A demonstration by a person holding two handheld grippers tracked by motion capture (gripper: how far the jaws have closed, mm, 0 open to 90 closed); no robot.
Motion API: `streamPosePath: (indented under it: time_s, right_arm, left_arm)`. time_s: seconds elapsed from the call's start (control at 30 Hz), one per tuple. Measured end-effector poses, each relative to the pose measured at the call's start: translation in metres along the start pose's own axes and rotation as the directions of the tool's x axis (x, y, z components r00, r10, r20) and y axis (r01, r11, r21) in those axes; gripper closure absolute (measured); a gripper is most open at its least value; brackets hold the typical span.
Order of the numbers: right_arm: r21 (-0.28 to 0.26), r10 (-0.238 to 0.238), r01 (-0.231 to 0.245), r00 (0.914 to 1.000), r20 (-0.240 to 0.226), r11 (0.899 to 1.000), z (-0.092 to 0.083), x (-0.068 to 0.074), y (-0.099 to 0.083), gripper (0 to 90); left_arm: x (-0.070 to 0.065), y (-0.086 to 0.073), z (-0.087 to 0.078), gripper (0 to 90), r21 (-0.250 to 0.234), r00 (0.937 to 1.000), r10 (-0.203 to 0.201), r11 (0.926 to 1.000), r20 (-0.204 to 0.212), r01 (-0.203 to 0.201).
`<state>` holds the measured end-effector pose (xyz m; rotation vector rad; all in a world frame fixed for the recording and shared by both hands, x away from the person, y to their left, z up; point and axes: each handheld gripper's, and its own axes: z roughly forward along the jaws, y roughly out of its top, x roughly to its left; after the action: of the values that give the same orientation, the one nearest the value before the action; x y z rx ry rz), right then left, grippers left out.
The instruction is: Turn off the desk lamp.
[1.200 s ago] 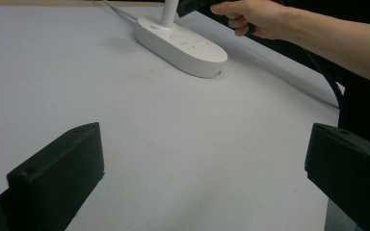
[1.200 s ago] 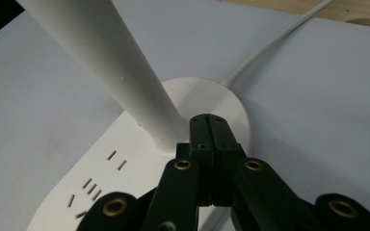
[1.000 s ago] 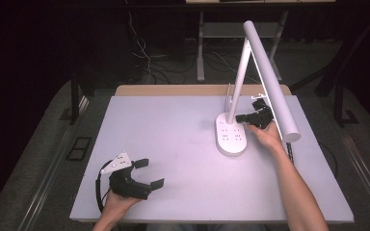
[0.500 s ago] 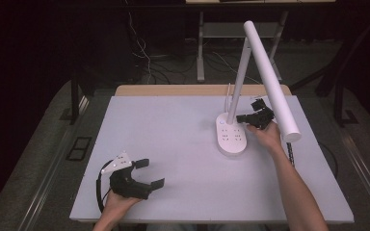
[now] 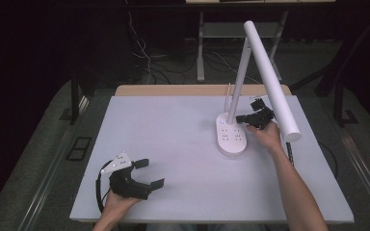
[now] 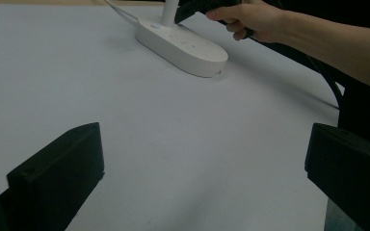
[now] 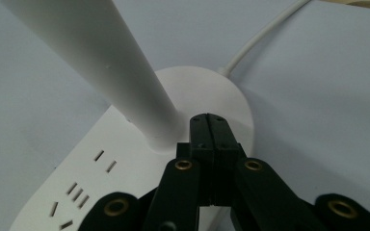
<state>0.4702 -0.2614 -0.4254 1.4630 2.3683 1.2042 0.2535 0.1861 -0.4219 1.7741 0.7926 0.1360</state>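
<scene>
White table [image 5: 173,144], dark room, cables on floor [image 5: 149,62]. Lamp [image 5: 231,137]. Left gripper [image 5: 147,174] jaws apart; right gripper [image 5: 241,118] jaws pressed together, empty.

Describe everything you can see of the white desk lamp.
The white desk lamp looks like matte plastic. Its oval base lies flat on the table, right of centre, with socket slots on top. A slim stem rises from the far end, tilted slightly; a long tubular head slopes down toward the person. A white cord leaves the far end. The right gripper, jaws shut, sits at the stem's foot.
</scene>
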Motion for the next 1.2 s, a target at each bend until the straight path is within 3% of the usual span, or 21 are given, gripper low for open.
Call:
streamPosePath:
  time_s: [0.47, 0.73, 1.2]
  right_arm:
    - [0.006, 0.003, -0.003, 0.9997, 0.026, 1.0, -0.0002, 0.0042, -0.0009, 90.0]
    - [0.004, -0.02, 0.02, 0.9994, 0.029, 1.0, 0.0005, 0.0054, 0.0015, 90.0]
    - [-0.007, 0.005, -0.004, 0.9989, 0.047, 1.0, 0.0029, 0.0051, -0.0002, 90.0]
  left_arm:
    - [0.0014, 0.0003, 0.001, 0.0, 0.002, 1.0, -0.001, 1.0, 0.001, 0.001]
    - [0.0006, 0.0002, 0.0001, 0.0, -0.001, 1.0, -0.002, 1.0, 0.0, 0.002]
    - [-0.0003, 0.0002, 0.0005, 0.0, 0.001, 1.0, 0.005, 1.0, 0.0, -0.005]
